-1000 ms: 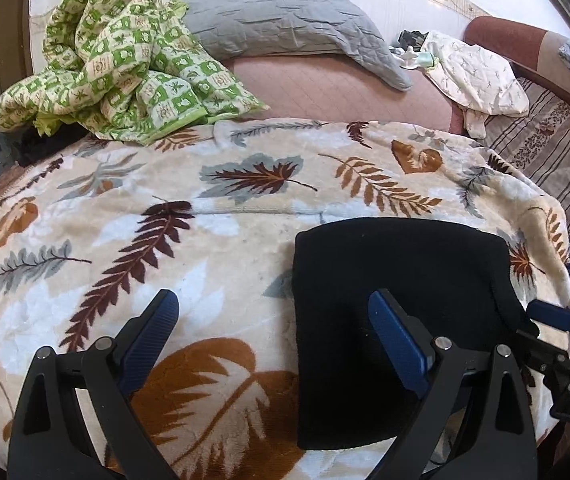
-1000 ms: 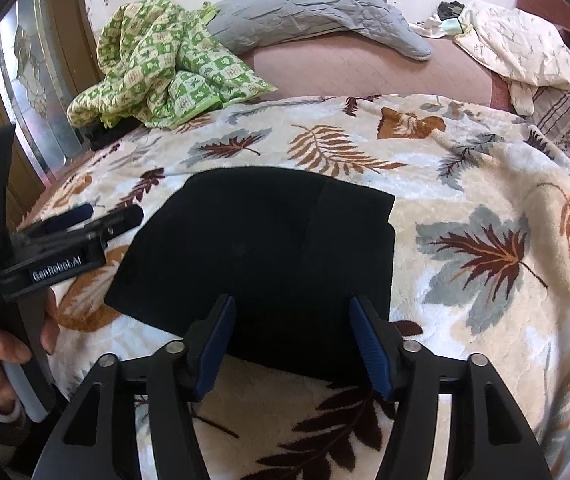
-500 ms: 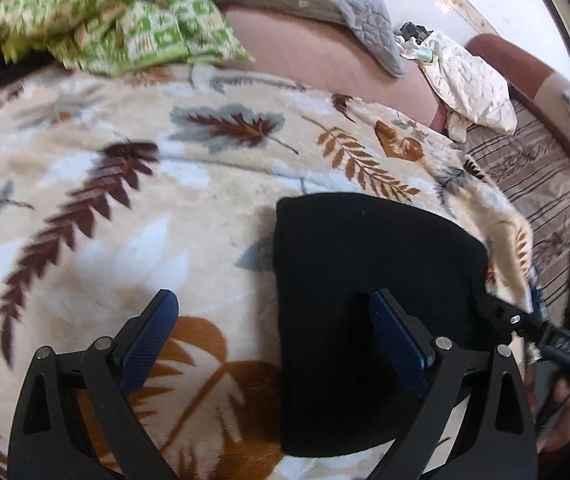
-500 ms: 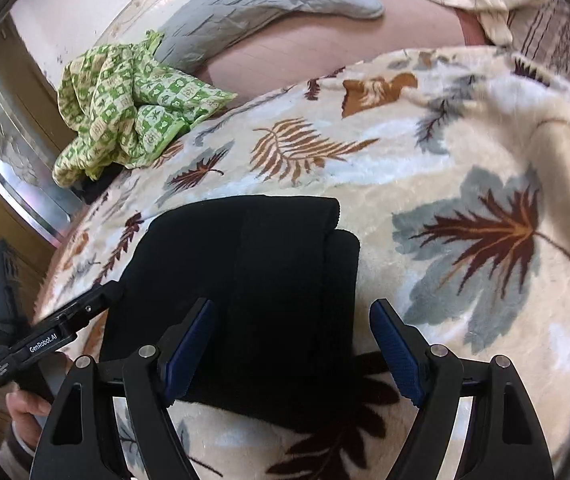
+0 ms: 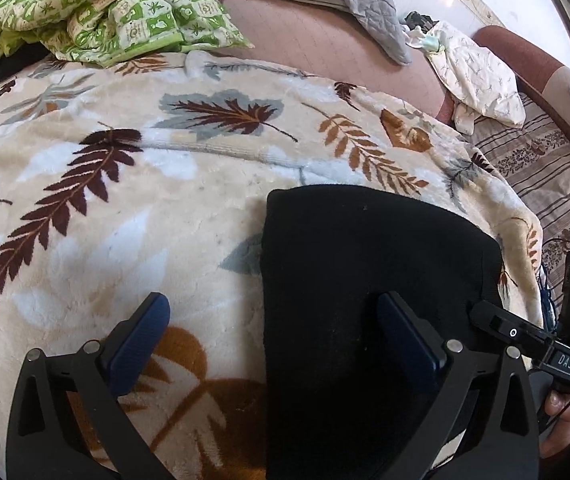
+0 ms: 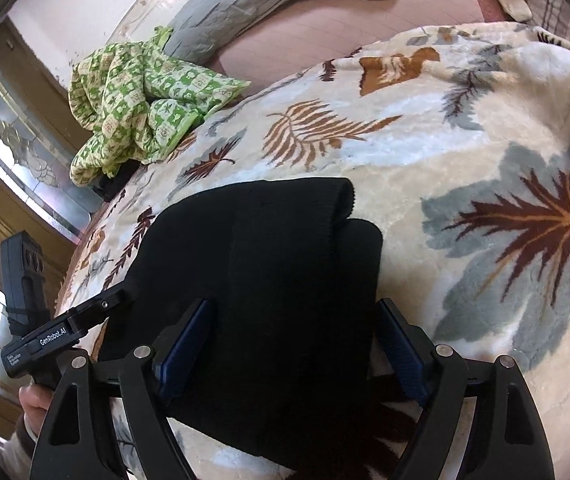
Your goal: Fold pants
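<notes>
Both grippers have dropped closer to the black folded pants [image 5: 365, 280] since a second ago, and their fingers have just been spreading wider. Left gripper [image 5: 273, 332] stands wide open, one blue finger [image 5: 137, 344] over the leaf-print blanket [image 5: 125, 208] and the other over the pants' near left part, gripping nothing; right gripper [image 6: 293, 344] is open too, straddling the pants' near right edge without pressing it. Pants lie flat on the blanket on the bed, a green patterned cloth [image 6: 137, 100] far left
</notes>
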Demonstrator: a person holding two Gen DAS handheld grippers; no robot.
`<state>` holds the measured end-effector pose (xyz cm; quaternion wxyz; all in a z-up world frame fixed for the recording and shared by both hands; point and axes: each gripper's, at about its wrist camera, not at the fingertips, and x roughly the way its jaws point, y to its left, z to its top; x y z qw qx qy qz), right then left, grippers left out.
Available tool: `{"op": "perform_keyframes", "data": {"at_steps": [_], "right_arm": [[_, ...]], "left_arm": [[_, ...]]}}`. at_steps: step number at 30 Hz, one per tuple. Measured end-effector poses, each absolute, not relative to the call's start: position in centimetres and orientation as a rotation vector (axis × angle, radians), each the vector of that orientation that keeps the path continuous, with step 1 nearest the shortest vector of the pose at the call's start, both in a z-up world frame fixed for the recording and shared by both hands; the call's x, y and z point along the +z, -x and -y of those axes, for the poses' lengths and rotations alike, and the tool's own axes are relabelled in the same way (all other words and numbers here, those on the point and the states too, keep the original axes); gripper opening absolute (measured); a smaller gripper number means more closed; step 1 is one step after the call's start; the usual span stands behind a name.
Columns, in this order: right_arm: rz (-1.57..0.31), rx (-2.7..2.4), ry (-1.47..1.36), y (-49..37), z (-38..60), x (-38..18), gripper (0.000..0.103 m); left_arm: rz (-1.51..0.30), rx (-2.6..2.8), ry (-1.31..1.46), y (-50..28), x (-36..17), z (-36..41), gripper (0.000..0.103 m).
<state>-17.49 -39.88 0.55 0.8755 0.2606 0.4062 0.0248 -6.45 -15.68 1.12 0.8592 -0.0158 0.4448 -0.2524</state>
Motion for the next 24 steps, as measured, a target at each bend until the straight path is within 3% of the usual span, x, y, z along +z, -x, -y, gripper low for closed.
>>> {"op": "perform_keyframes", "data": {"at_steps": [7, 12, 14, 16, 18, 21, 24], "right_arm": [[-0.854, 0.042, -0.509, 16.9, 39.0, 0.5, 0.091], [-0.86, 0.018, -0.485, 16.7, 38.5, 0.6, 0.089], [-0.859, 0.001, -0.477, 16.8, 38.2, 0.8, 0.083], [-0.851, -0.013, -0.445, 17.0, 37.6, 1.2, 0.072], [-0.845, -0.029, -0.398, 17.2, 37.0, 1.9, 0.062], [-0.833, -0.069, -0.341, 17.5, 36.3, 3.0, 0.047], [-0.834, -0.087, -0.321, 17.7, 36.1, 3.7, 0.043]], "left_arm": [[-0.94, -0.531, 0.047, 6.2, 0.9, 15.7, 0.103], [-0.938, -0.554, 0.052, 6.3, 0.9, 16.1, 0.103], [-0.932, -0.576, 0.052, 6.5, 0.8, 16.4, 0.1], [-0.925, -0.618, 0.06, 6.8, 1.0, 16.6, 0.089], [-0.913, -0.666, 0.062, 7.2, 1.2, 17.0, 0.067], [-0.879, -0.662, 0.028, 7.8, 1.5, 17.5, 0.066], [-0.879, -0.67, 0.055, 7.7, 1.6, 17.3, 0.061]]}}
